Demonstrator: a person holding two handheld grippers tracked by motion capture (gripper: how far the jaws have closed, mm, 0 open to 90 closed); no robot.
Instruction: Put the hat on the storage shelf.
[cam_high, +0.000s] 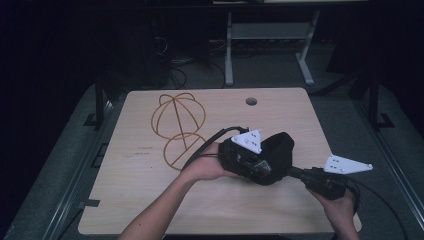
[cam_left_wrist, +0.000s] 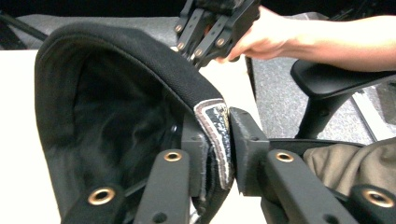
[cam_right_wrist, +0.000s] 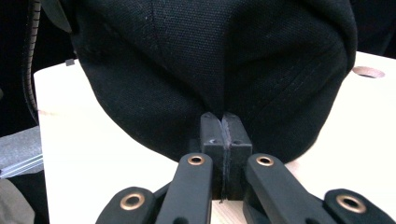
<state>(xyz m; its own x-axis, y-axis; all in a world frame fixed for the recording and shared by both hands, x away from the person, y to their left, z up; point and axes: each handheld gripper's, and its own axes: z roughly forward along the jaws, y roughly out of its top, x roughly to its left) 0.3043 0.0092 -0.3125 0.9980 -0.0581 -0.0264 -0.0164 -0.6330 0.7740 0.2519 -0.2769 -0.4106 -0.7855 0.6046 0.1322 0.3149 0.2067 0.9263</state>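
A black cap (cam_high: 274, 155) hangs just above the wooden table (cam_high: 145, 200), held between both grippers. My left gripper (cam_high: 240, 160) is shut on the cap's strap end; in the left gripper view its jaws pinch the frayed strap (cam_left_wrist: 217, 135) beside the cap's hollow inside (cam_left_wrist: 107, 121). My right gripper (cam_high: 300, 174) is shut on the cap's edge; in the right gripper view the cap's crown (cam_right_wrist: 210, 60) bulges above the closed pads (cam_right_wrist: 212, 140). The right gripper (cam_left_wrist: 196, 49) also appears at the top of the left gripper view, clamped on the rim.
A yellow wire hat stand (cam_high: 177, 125) lies on the table at the back left. A round cable hole (cam_high: 251, 101) sits near the far edge. A desk frame (cam_high: 270, 45) stands on the floor beyond. An office chair (cam_left_wrist: 336, 88) is beside the table.
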